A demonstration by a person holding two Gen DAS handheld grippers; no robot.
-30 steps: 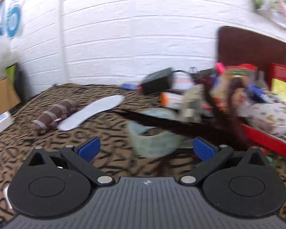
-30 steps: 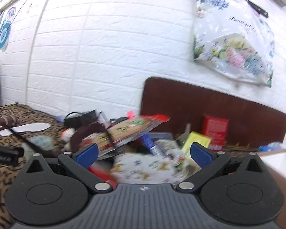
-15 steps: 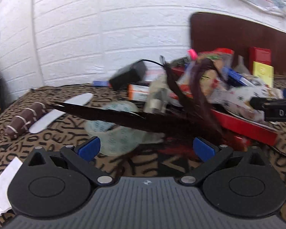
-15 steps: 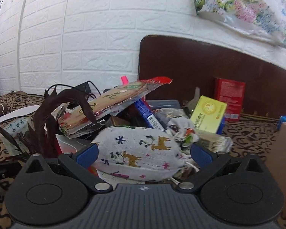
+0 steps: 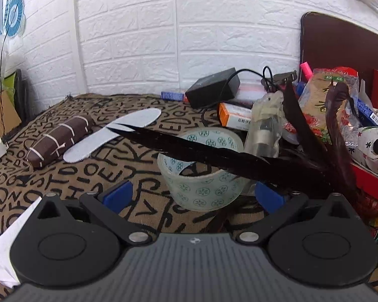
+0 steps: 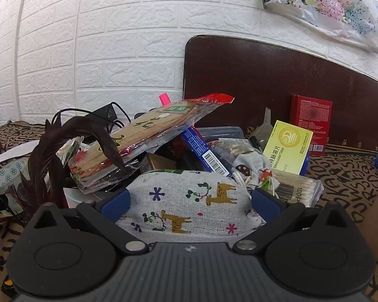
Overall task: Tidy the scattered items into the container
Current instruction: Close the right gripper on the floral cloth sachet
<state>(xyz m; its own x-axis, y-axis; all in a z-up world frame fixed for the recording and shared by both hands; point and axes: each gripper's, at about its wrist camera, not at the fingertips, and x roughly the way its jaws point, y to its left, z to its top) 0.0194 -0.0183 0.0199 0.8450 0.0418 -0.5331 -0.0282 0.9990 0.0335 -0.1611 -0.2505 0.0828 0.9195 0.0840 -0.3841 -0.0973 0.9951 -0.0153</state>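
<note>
A patterned tape roll (image 5: 201, 176) stands on the letter-print cloth, between the fingers of my open left gripper (image 5: 191, 195). Long dark feathers (image 5: 214, 151) lie across its top and fan toward the red container (image 5: 370, 178) at the right, which is piled with items. In the right wrist view a deer-print cloth pouch (image 6: 189, 206) lies on the pile. My right gripper (image 6: 190, 203) is open, one blue pad on each side of the pouch. A snack packet (image 6: 151, 136), a yellow box (image 6: 287, 146) and cotton swabs (image 6: 297, 191) crowd behind it.
A brown tied roll (image 5: 58, 138) and a white insole (image 5: 113, 136) lie on the cloth at the left. A black adapter (image 5: 211, 90) with its cable and an orange box (image 5: 235, 117) sit by the wall. A red box (image 6: 310, 123) leans on the brown board; a cardboard box (image 6: 375, 214) stands at right.
My left gripper has swung back left and closed in on the tape roll. The right gripper has moved forward until the pouch sits between its fingers.
</note>
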